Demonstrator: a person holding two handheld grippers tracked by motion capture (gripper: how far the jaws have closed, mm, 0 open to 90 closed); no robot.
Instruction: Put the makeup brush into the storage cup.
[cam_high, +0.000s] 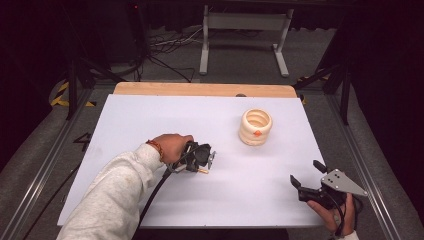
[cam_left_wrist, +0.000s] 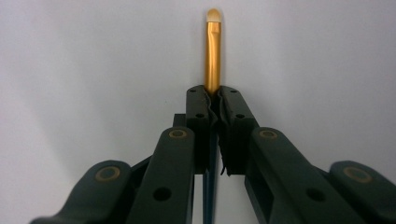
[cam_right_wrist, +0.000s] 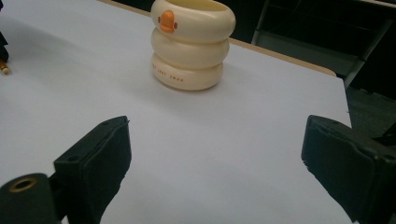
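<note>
1. Brush (cam_left_wrist: 213, 51), slim with a shiny gold metal ferrule and a small pale rounded tip, is sitting pinched between the black jaws of the left gripper (cam_left_wrist: 215, 95), its dark handle running back under them.
2. Left gripper (cam_high: 204, 161) is lying low on the white table sheet (cam_high: 150, 120), well apart from the cup (cam_high: 255, 126) and nearer the person than it.
3. Cup, cream and glossy, is standing upright, shaped like three stacked rings with an orange mark on the top one (cam_right_wrist: 192, 42); what it holds, I cannot tell.
4. Right gripper (cam_high: 306, 174) is hovering nearer the person than the cup, at the sheet's edge, jaws spread wide around nothing.
</note>
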